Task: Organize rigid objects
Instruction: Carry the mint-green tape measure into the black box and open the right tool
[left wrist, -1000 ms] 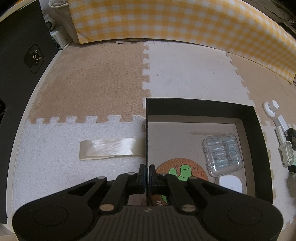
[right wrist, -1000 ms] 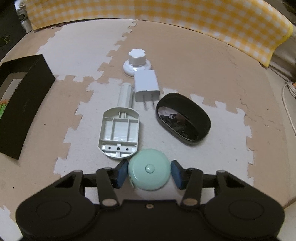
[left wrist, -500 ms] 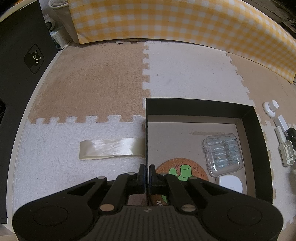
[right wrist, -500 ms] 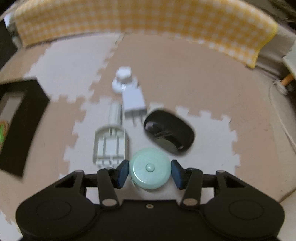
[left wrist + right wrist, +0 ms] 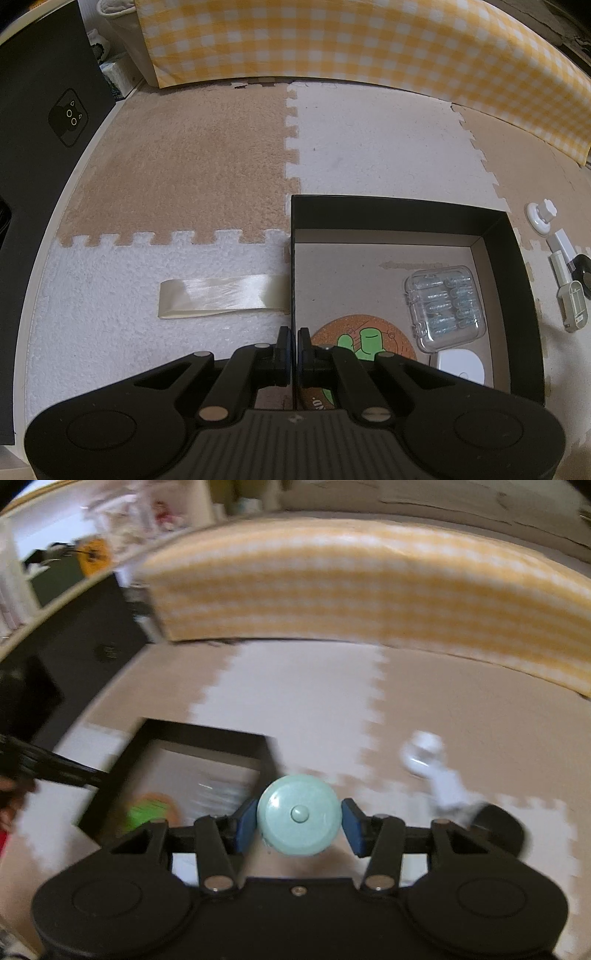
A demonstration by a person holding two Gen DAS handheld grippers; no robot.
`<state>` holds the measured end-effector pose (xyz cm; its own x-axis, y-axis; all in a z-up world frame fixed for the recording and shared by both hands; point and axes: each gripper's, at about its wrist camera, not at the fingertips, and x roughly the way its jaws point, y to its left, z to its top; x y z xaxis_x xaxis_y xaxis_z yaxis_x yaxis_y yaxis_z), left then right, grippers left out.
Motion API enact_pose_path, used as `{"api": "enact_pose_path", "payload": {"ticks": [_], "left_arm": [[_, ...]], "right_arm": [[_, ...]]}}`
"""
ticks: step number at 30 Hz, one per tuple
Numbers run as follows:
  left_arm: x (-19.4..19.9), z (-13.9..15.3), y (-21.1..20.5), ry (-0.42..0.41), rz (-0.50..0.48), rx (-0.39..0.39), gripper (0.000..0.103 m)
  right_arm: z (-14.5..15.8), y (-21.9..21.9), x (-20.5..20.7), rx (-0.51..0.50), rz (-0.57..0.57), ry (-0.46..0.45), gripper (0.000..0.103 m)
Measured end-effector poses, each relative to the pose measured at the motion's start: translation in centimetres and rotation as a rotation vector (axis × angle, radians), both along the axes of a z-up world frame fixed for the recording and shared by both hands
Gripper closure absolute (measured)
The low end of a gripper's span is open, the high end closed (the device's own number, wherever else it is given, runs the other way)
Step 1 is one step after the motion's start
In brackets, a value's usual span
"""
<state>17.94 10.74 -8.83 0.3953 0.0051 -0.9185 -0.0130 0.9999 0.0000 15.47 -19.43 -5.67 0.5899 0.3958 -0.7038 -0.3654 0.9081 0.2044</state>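
My left gripper (image 5: 294,345) is shut on the left wall of the black box (image 5: 399,214). Inside the box lie a clear case of small parts (image 5: 443,308), a cork coaster with a green cactus (image 5: 364,341) and a white square device (image 5: 461,363). My right gripper (image 5: 299,823) is shut on a round mint-green tape measure (image 5: 298,815) and holds it above the mat, just right of the black box (image 5: 207,734). The right wrist view is motion-blurred.
A cream ribbon strip (image 5: 221,295) lies on the mat left of the box. Right of the box lie a white knob (image 5: 541,218), a white charger (image 5: 561,242), a black mouse (image 5: 498,830) and a white holder (image 5: 572,306). Yellow checked cloth (image 5: 332,40) borders the far side.
My right gripper has lifted the mint tape measure off the mat and swung left toward the black box. The left gripper has not moved.
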Motion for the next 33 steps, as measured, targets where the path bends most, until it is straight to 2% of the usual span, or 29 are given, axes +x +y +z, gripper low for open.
{"api": "enact_pose_path", "payload": {"ticks": [7,12,15,22,29,33], "left_arm": [[0.0,-0.1,0.0,-0.001,0.003,-0.005,0.1],[0.0,-0.1,0.0,-0.002,0.003,-0.006,0.1],[0.0,-0.1,0.1,0.0,0.009,-0.015,0.1],[0.0,-0.1,-0.1,-0.003,0.007,-0.008,0.1],[-0.1,-0.1,0.0,-0.003,0.01,-0.013,0.1],[-0.1,-0.1,0.0,-0.003,0.01,-0.012,0.1]], "right_arm": [[-0.1,7.8,1.9,0.046,0.079,0.015,0.052],[-2.4,11.8,3.9,0.076,0.048,0.094,0.053],[-4.2,13.7,4.3,0.038,0.047,0.124,0.053],[-6.6,15.6,6.0,0.111,-0.046,0.222,0.053],[-7.2,16.7,6.9,0.111,-0.066,0.225,0.052],[-7.4,17.0,6.9,0.1,-0.065,0.225,0.048]]}}
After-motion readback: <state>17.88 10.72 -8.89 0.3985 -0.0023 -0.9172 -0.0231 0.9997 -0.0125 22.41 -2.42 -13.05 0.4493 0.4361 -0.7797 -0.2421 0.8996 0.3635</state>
